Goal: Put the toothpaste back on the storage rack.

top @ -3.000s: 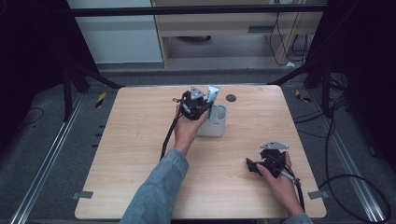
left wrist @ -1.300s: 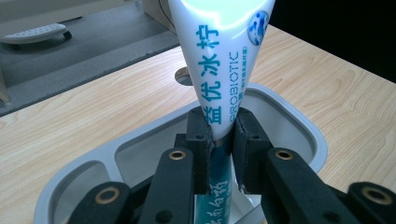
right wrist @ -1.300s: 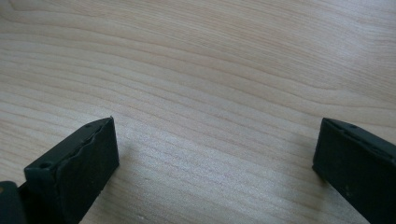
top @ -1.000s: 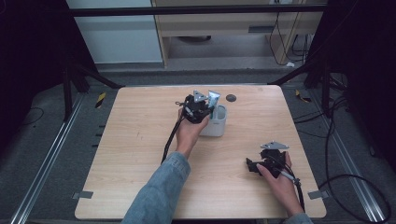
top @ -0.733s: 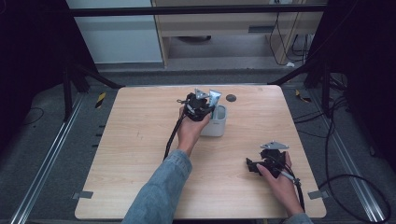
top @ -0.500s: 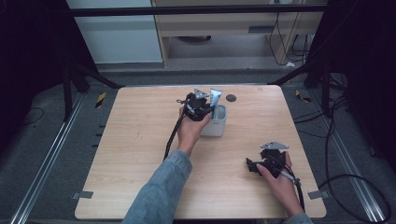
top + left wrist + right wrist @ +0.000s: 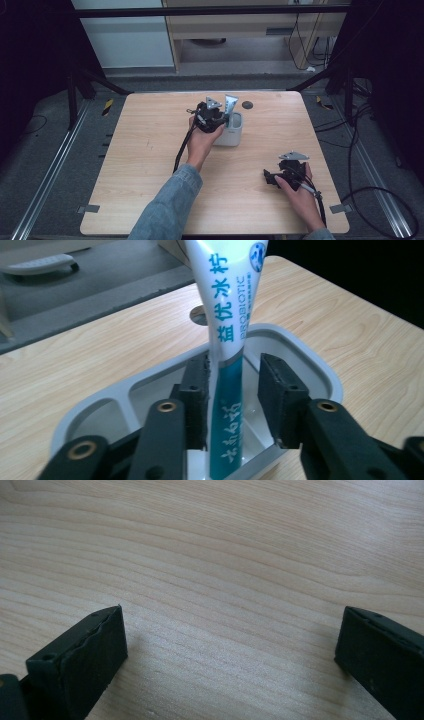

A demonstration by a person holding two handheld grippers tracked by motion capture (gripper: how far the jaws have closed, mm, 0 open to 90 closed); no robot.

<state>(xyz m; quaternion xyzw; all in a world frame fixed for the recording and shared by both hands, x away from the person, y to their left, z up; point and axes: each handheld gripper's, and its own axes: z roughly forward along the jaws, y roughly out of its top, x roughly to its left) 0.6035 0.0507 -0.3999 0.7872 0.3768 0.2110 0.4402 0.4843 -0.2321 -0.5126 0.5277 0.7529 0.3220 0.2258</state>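
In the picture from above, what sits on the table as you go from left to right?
Left gripper → toothpaste tube, standing in the white holder → small dark disc near the far edge → right gripper, resting near the front right.

Toothpaste tube (image 7: 227, 325) stands upright in holder (image 7: 235, 137) at table (image 7: 150, 150) centre-12 o'clock; left gripper (image 7: 220, 119) at holder's 9 o'clock, right gripper (image 7: 272, 178) at 5 o'clock
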